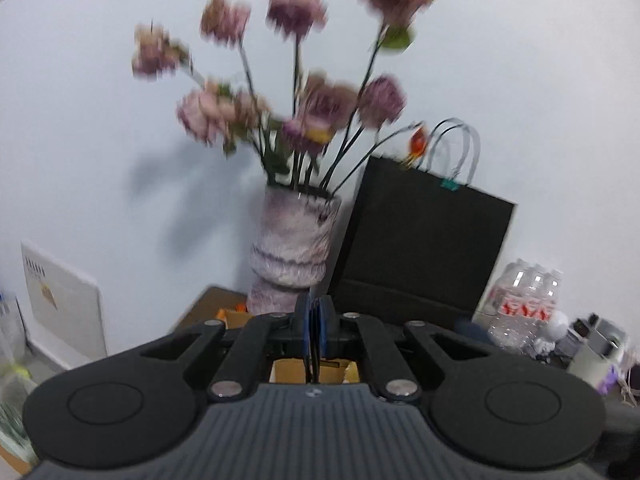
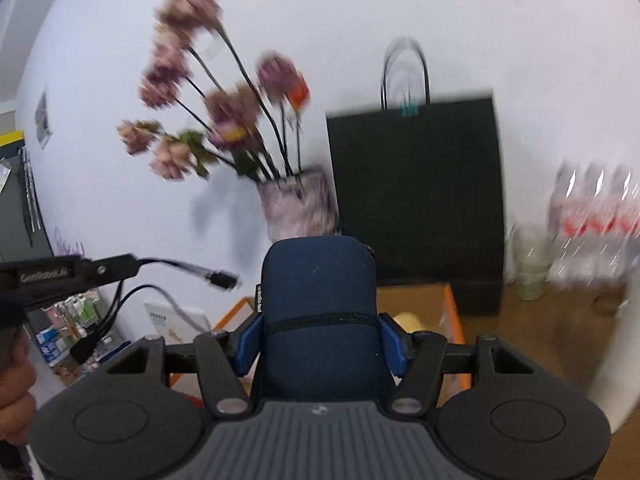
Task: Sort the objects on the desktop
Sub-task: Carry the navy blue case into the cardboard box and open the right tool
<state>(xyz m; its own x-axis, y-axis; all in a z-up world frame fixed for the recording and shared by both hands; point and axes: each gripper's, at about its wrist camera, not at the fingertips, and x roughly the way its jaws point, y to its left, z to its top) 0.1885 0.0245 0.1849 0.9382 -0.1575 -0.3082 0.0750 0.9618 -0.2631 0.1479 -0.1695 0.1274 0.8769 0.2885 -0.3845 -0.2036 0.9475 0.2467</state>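
Note:
My right gripper (image 2: 320, 340) is shut on a dark blue zippered pouch (image 2: 320, 280) and holds it upright above an open cardboard box (image 2: 448, 312) with orange edges. My left gripper (image 1: 315, 328) is shut with its blue pads together and nothing between them, raised above the same box (image 1: 232, 316). The left gripper's body and cables (image 2: 120, 268) show at the left of the right wrist view.
A vase of pink flowers (image 1: 290, 248) stands at the back by the wall; it also shows in the right wrist view (image 2: 298, 204). A black paper bag (image 1: 424, 240) leans beside it. A pack of water bottles (image 1: 524, 300) sits right. A white calendar (image 1: 60, 300) stands left.

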